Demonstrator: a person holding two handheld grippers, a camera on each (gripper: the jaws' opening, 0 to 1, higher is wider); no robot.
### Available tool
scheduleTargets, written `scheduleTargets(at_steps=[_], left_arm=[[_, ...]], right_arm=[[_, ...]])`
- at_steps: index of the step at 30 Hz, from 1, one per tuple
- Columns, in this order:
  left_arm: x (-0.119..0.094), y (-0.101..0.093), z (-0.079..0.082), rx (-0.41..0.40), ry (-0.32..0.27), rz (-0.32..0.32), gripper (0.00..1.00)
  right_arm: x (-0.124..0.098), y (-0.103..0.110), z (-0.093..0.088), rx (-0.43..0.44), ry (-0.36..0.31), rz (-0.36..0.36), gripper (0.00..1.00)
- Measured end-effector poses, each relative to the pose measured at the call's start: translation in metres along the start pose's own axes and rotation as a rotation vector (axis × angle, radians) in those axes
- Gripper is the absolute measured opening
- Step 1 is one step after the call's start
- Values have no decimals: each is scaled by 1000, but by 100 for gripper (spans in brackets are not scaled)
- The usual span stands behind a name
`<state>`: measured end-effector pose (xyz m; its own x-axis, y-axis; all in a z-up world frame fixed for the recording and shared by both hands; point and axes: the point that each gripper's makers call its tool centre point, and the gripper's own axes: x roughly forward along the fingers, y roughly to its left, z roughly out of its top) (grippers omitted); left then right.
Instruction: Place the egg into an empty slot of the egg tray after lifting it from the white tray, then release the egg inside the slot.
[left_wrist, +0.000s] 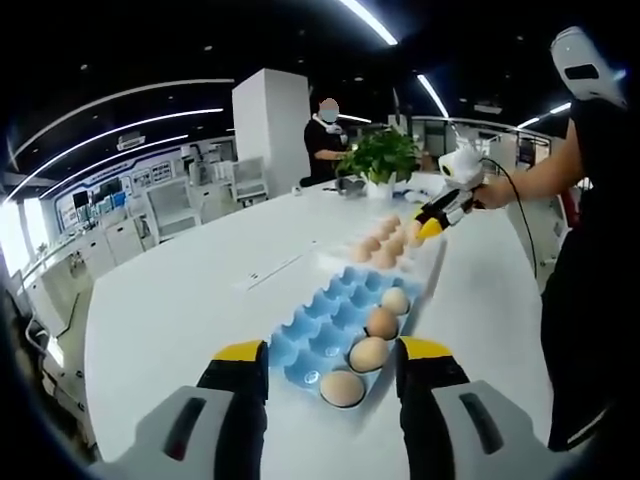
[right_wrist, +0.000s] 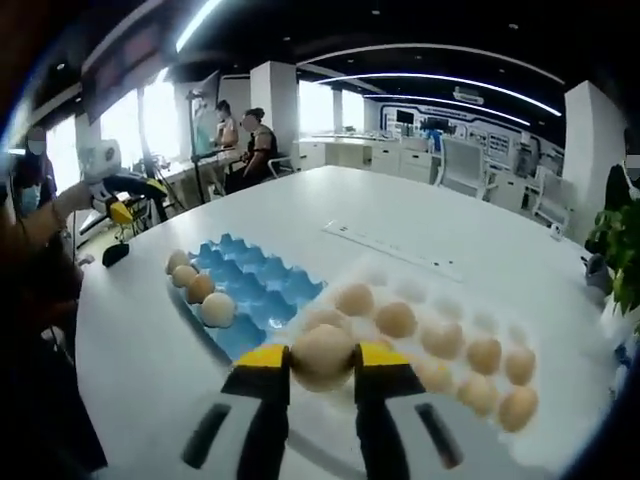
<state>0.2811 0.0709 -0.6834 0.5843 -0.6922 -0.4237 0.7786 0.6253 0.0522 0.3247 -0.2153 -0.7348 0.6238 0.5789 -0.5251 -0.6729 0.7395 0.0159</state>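
Observation:
In the right gripper view my right gripper (right_wrist: 322, 362) is shut on a tan egg (right_wrist: 322, 354), held above the near end of the white tray (right_wrist: 455, 290), which carries several eggs. The blue egg tray (right_wrist: 258, 290) lies to the left with several eggs along its near edge, the rest of its slots empty. In the left gripper view my left gripper (left_wrist: 332, 362) stands open over the near end of the blue egg tray (left_wrist: 325, 325), nothing between its yellow-tipped fingers. The right gripper (left_wrist: 432, 222) shows beyond, over the white tray (left_wrist: 425, 265).
Both trays rest on a large white table (left_wrist: 180, 300) with a long strip (right_wrist: 385, 245) across its middle. A potted plant (left_wrist: 380, 158) stands at the far end. A person's dark-sleeved arm (left_wrist: 590, 170) holds the right gripper. People and office desks fill the background.

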Motion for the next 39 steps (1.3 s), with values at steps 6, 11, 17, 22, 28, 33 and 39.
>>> scheduleTargets(at_steps=[6, 11, 17, 22, 28, 33, 39], left_arm=[[-1, 1, 1, 1, -3, 7, 51], [-1, 1, 2, 3, -3, 5, 51], [-1, 0, 3, 3, -5, 5, 51], [-1, 0, 3, 3, -1, 3, 50], [-1, 1, 2, 3, -4, 5, 51], [-1, 2, 2, 1, -4, 5, 51], [-3, 2, -2, -2, 8, 7, 50]], right_arm=[[14, 23, 3, -10, -6, 58, 24], [23, 35, 2, -25, 2, 90, 24], [31, 47, -1, -36, 11, 120, 24], [38, 53, -1, -35, 11, 139, 24], [48, 60, 1, -35, 3, 158, 24], [56, 67, -4, -58, 12, 172, 24], [63, 70, -13, -63, 28, 188, 24]])
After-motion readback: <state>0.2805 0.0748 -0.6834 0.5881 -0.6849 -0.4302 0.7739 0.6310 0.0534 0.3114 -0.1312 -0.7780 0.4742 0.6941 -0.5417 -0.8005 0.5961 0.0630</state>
